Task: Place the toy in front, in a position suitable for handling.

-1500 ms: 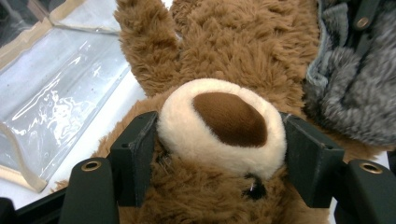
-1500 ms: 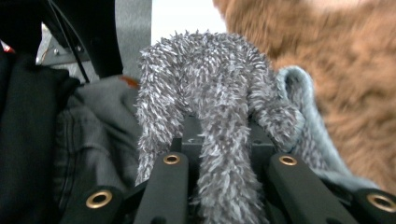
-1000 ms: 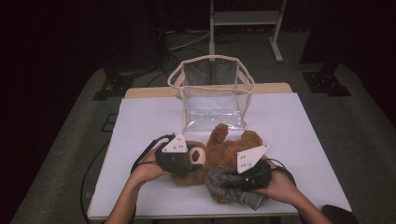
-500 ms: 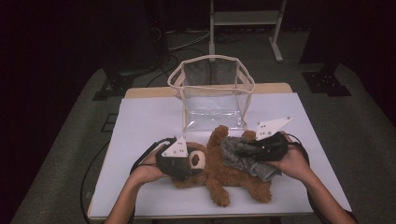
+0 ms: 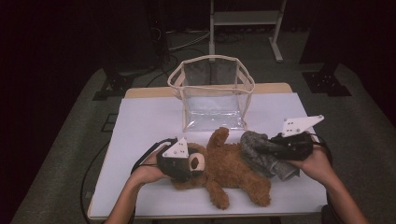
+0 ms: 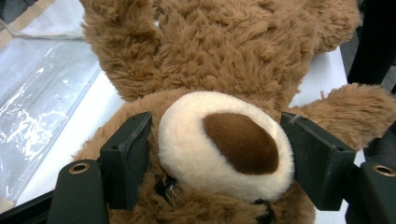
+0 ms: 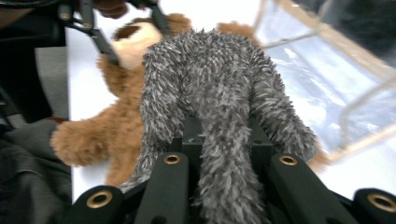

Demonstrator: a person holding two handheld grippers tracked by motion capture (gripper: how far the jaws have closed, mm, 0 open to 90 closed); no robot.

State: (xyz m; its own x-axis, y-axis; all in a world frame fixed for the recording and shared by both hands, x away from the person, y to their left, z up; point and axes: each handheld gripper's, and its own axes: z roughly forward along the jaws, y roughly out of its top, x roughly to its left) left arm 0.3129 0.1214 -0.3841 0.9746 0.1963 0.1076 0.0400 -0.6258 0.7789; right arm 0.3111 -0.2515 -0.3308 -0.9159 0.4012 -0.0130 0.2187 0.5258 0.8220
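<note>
Nearest the person, the left gripper (image 5: 187,164) sits at the teddy bear's (image 5: 229,168) head, its jaws straddling the cream muzzle (image 6: 226,144). They have just been opening and the pads look barely off the plush, so I judge it a loosened hold that merely steadied the toy. Off to that gripper's right, beyond the bear's body, the right gripper (image 5: 273,148) is clenched on a grey fuzzy garment (image 7: 219,107), seemingly just pulled off the bear. Farther out, ahead of both grippers, a clear bag (image 5: 212,93) stands open-mouthed, probably awaiting them. One bear, one garment, one bag, two grippers.
</note>
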